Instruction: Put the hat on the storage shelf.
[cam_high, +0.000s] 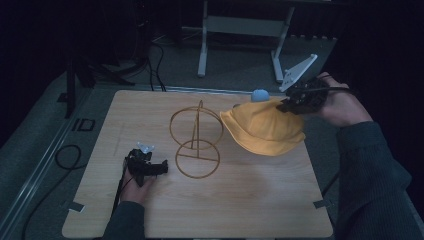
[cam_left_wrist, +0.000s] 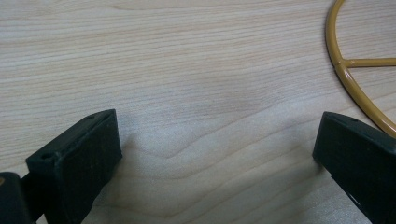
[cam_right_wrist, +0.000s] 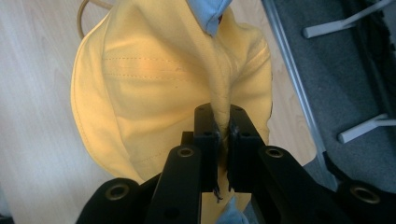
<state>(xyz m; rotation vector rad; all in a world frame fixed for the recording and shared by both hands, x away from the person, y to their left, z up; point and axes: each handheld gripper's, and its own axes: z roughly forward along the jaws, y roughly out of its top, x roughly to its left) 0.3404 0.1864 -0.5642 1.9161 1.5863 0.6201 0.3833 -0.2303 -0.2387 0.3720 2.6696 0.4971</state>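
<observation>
On the left side of the desk (cam_high: 260, 200) I am resting my left claw (cam_high: 162, 169) low on the wood, and in the left gripper view its two black jaws are standing wide apart with bare wood grain between them and nothing in the gap. Just to the right of that claw, the gold wire stand (cam_high: 196, 142) is sitting upright near the middle of the desk, a round ring flat on the wood as its base, a thin post rising from it and a second ring standing on edge around the post; a curve of that base ring (cam_left_wrist: 359, 88) is showing at the right edge of the left gripper view, close to the right jaw but not touching it. Moving further right, the yellow hat (cam_high: 265, 127) is hanging in the air beside the stand and above the desk, apart from the top ring, with a pale blue patch (cam_high: 260, 95) showing at its upper edge. At the far right I am holding my right claw (cam_high: 290, 104) up off the desk, and in the right gripper view (cam_right_wrist: 223, 130) its jaws are pinching a bunched fold of the hat's yellow cloth (cam_right_wrist: 140, 84) tightly between the pads, so the hat is dangling from that grip.
</observation>
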